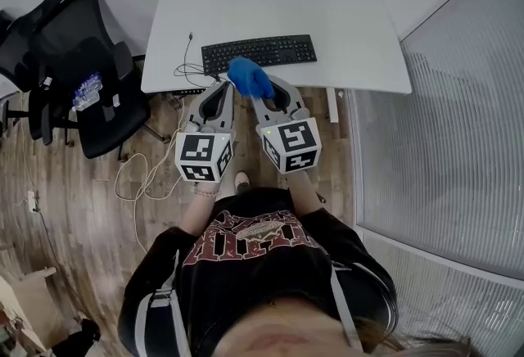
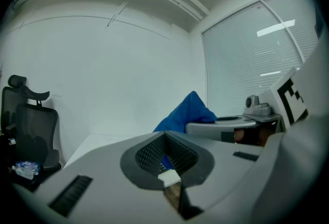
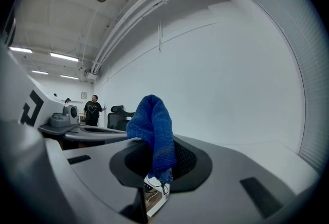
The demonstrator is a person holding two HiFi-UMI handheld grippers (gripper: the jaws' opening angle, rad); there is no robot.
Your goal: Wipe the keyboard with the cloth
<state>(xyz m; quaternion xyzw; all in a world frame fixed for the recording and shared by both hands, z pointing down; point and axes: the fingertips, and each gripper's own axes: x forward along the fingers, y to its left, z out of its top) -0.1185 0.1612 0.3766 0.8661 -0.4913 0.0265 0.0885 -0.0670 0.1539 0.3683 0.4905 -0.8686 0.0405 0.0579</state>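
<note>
The right gripper (image 1: 264,98) pinches a bunched blue cloth (image 1: 250,77) between its jaws and holds it over the front edge of the white table (image 1: 352,28), just in front of the black keyboard (image 1: 259,51). The keyboard lies uncovered mid-table, with a thin black cable (image 1: 190,65) looping at its left end. The left gripper (image 1: 220,93) hangs just beside the right, its jaws pressed together on nothing. A black office chair (image 1: 82,61) stands left of the table, and white cables (image 1: 139,175) trail across the wooden floor (image 1: 49,200).
</note>
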